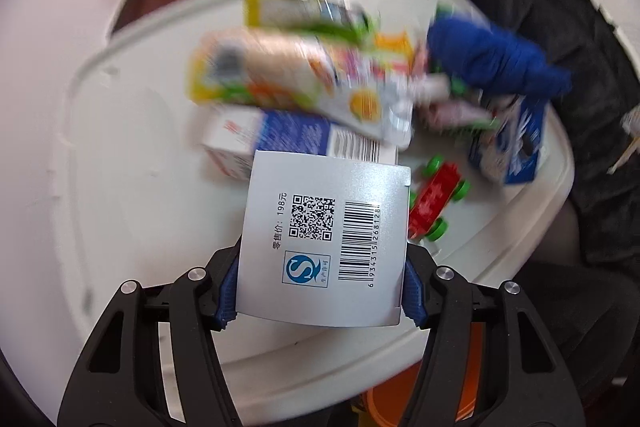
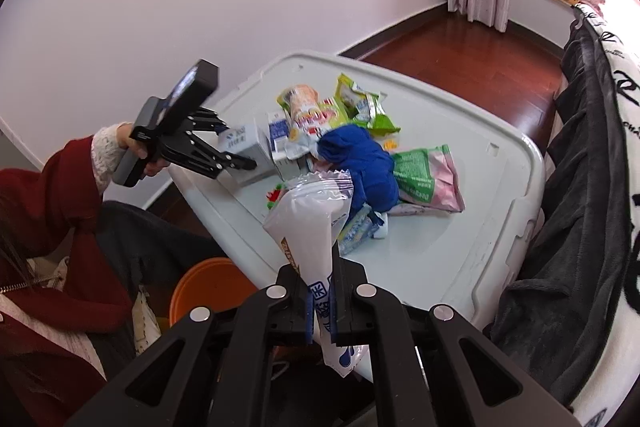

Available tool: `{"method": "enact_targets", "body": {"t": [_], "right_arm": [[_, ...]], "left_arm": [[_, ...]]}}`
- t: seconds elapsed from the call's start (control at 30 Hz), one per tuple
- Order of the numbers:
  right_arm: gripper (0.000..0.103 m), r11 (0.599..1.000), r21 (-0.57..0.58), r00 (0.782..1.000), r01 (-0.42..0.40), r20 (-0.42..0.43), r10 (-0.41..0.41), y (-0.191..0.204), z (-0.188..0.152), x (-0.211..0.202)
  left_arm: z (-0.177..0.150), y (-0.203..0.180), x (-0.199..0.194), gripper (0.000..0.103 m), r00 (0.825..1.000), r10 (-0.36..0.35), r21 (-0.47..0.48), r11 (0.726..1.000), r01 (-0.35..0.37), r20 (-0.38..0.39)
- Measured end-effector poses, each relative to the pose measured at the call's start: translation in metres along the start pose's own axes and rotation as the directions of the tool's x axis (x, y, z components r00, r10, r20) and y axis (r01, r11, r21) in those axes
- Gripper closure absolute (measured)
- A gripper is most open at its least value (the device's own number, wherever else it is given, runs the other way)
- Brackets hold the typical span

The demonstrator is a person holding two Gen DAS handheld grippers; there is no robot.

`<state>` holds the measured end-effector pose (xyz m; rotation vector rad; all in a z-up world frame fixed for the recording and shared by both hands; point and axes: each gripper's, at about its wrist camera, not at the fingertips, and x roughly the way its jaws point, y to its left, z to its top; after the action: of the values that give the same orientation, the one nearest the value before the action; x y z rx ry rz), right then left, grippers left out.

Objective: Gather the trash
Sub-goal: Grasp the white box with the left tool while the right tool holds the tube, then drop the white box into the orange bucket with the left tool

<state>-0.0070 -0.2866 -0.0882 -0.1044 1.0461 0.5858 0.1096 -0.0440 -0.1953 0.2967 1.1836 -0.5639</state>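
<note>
My left gripper (image 1: 320, 303) is shut on a silver box (image 1: 326, 243) with a barcode and QR code, held over the white lid (image 1: 120, 167); it also shows in the right wrist view (image 2: 240, 163), holding the box (image 2: 244, 143). My right gripper (image 2: 322, 291) is shut on a clear-and-white plastic wrapper (image 2: 308, 223), above the lid's near edge (image 2: 460, 247). A heap of snack wrappers and cartons (image 1: 296, 79) lies on the lid, with a blue cloth (image 2: 360, 163) and a green-pink bag (image 2: 424, 175).
An orange bin (image 2: 204, 291) stands on the floor below the lid's near-left edge. A red toy car with green wheels (image 1: 434, 203) sits on the lid. A dark blanket and bed (image 2: 580, 207) lie to the right. The person's red sleeve (image 2: 60, 195) is at left.
</note>
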Motion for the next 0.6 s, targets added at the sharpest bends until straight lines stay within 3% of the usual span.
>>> {"method": "enact_targets", "body": {"t": [0.1, 0.27, 0.3, 0.4, 0.47, 0.53, 0.6], "right_arm": [[0.098, 1.000, 0.022, 0.998, -0.013, 0.060, 0.012, 0.014, 0.003, -0.016], [0.098, 0.995, 0.081, 0.991, -0.066, 0.124, 0.056, 0.066, 0.001, -0.037], [0.098, 0.993, 0.096, 0.991, -0.070, 0.124, 0.058, 0.078, -0.003, -0.037], [0.098, 0.978, 0.195, 0.995, -0.076, 0.075, 0.063, 0.114, -0.025, -0.024], [0.098, 0.962, 0.265, 0.998, -0.069, 0.031, 0.063, 0.135, -0.049, -0.005], [0.097, 0.941, 0.334, 0.998, -0.054, -0.007, 0.060, 0.151, -0.075, 0.019], [0.097, 0.915, 0.401, 0.996, -0.054, -0.037, 0.075, 0.158, -0.096, 0.045]], "left_arm": [[-0.005, -0.014, -0.061, 0.042, 0.992, 0.052, -0.023, 0.999, -0.049, 0.113], [-0.039, -0.060, -0.147, 0.042, 0.950, 0.158, -0.057, 0.987, -0.148, 0.268], [-0.050, -0.071, -0.157, 0.042, 0.946, 0.155, -0.070, 0.987, -0.141, 0.284], [-0.086, -0.093, -0.163, 0.042, 0.953, 0.140, -0.104, 0.988, -0.115, 0.269], [-0.107, -0.106, -0.153, 0.042, 0.957, 0.163, -0.131, 0.982, -0.135, 0.238], [-0.135, -0.105, -0.131, 0.042, 0.979, 0.131, -0.195, 0.976, -0.099, 0.159], [-0.154, -0.110, -0.109, 0.042, 0.987, 0.134, -0.226, 0.968, -0.111, 0.088]]}}
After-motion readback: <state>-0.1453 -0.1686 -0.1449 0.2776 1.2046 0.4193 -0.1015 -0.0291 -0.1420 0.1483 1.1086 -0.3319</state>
